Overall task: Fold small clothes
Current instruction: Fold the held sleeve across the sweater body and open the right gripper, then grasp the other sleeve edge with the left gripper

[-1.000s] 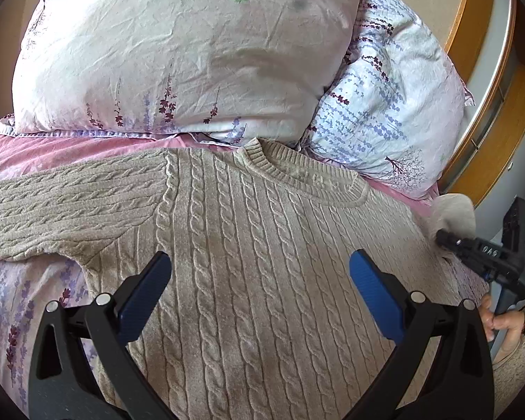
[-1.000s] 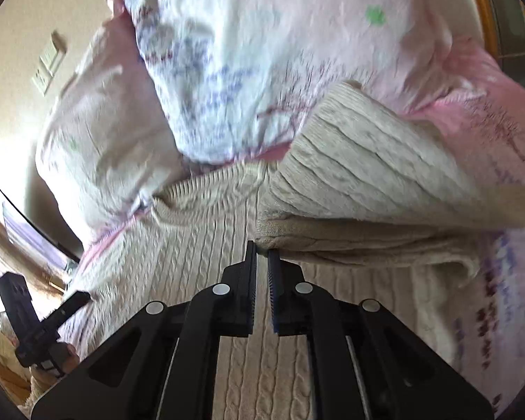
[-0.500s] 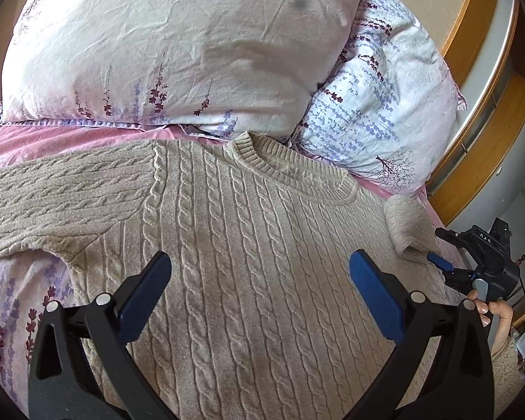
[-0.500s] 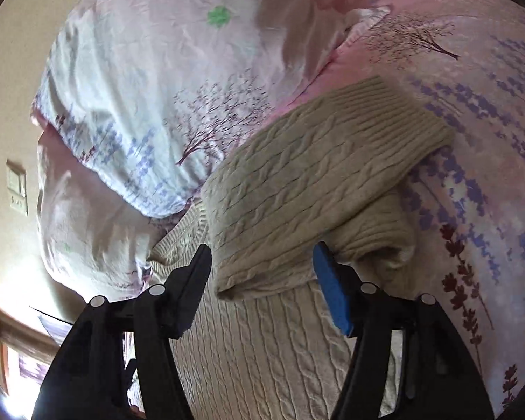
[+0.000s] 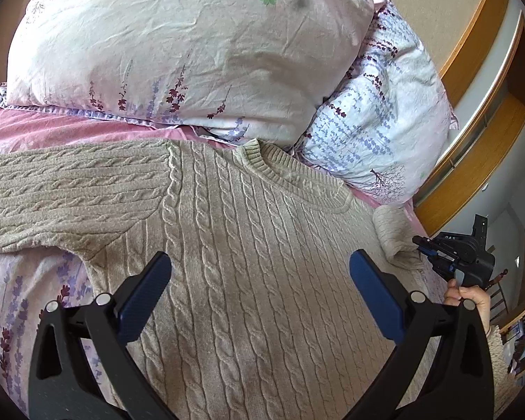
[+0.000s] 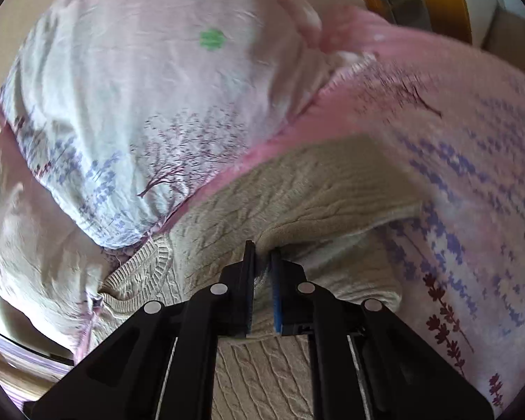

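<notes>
A beige cable-knit sweater (image 5: 248,252) lies flat on the bed, neck towards the pillows. Its left sleeve (image 5: 63,196) stretches out to the left. My left gripper (image 5: 260,294) is open and empty, hovering over the sweater's chest. The right sleeve (image 6: 315,196) is folded back on itself at the sweater's right side, also seen in the left wrist view (image 5: 392,231). My right gripper (image 6: 261,262) is shut on the edge of that folded sleeve, and it shows small at the right of the left wrist view (image 5: 427,248).
Two floral pillows (image 5: 178,45) (image 5: 378,129) lie against the sweater's neck side. The pink floral bedsheet (image 6: 472,182) surrounds the sweater. A wooden headboard and shelf (image 5: 479,80) stand at the right, beyond the bed's edge.
My right gripper opened half a second ago, then closed again on the folded right sleeve's edge. The left gripper stayed open and shifted slightly over the sweater.
</notes>
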Action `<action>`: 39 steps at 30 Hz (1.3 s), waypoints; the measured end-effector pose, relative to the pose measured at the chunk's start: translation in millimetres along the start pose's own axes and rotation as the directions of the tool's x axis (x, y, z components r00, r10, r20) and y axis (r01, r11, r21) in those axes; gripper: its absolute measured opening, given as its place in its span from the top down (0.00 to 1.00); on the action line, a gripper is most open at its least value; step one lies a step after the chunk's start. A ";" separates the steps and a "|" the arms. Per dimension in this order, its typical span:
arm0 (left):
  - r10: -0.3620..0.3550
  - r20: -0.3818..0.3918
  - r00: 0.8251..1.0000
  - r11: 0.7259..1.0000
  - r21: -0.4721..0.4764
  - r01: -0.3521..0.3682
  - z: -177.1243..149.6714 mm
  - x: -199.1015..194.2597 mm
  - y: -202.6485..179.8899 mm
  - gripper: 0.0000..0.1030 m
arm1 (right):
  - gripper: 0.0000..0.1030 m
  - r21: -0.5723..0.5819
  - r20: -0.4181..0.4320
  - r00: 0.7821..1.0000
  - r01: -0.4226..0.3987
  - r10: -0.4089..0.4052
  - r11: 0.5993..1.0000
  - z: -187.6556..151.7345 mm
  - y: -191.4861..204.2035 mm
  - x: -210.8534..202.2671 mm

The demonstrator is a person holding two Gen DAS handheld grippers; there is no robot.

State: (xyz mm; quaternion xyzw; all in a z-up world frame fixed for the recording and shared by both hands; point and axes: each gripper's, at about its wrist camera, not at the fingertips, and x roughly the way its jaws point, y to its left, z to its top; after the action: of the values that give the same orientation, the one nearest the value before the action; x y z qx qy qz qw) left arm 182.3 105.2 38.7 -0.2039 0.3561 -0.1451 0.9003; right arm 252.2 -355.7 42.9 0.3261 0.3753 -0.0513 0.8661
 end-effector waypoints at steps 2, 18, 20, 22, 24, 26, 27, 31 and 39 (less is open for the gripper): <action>-0.011 0.019 1.000 1.000 -0.015 0.011 1.5 -5.8 6.7 0.02 | 0.92 -0.075 0.024 0.999 -0.045 0.047 0.996 -4.7 24.9 -6.5; -0.159 -0.016 0.987 0.969 -0.195 0.153 10.7 11.2 22.0 0.09 | 0.89 -0.582 -0.341 0.931 -0.321 0.134 0.747 -148.4 167.9 57.7; -0.175 -0.032 0.984 0.962 -0.217 0.164 13.0 21.6 20.0 0.09 | 0.69 -0.540 -0.393 0.906 -0.366 0.158 0.758 -143.7 163.1 49.1; -0.190 -0.050 0.981 0.952 -0.255 0.171 15.2 33.2 19.7 0.13 | 0.50 -0.449 -0.391 0.897 -0.383 0.208 0.807 -130.7 143.0 34.2; -0.213 -0.074 0.974 0.934 -0.309 0.181 16.0 45.3 20.7 0.17 | 0.50 -0.342 -0.353 0.902 -0.373 0.250 0.862 -115.1 112.7 16.0; -0.235 -0.095 0.967 0.914 -0.359 0.187 15.4 57.4 22.3 0.23 | 0.50 -0.175 -0.320 0.902 -0.355 0.288 0.918 -95.0 71.4 6.9; -0.235 -0.107 0.966 0.909 -0.376 0.179 14.7 62.9 23.0 0.27 | 0.50 -0.092 -0.301 0.908 -0.333 0.293 0.938 -87.3 50.7 5.3; -0.231 -0.129 0.964 0.888 -0.433 0.155 12.2 80.0 27.4 0.44 | 0.51 0.140 -0.182 0.952 -0.222 0.245 0.965 -56.0 -19.3 0.5; -0.186 -0.088 0.979 0.868 -0.482 0.122 16.5 84.6 40.8 0.63 | 0.86 0.232 -0.111 0.965 -0.206 0.236 0.951 -39.5 -47.1 22.5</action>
State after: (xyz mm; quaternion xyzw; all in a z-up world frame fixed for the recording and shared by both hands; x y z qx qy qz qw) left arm 258.2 110.9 -18.8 -0.4356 0.4217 -0.1381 0.7832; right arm 228.2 -365.1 -17.2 0.4621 0.3871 0.0278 0.7974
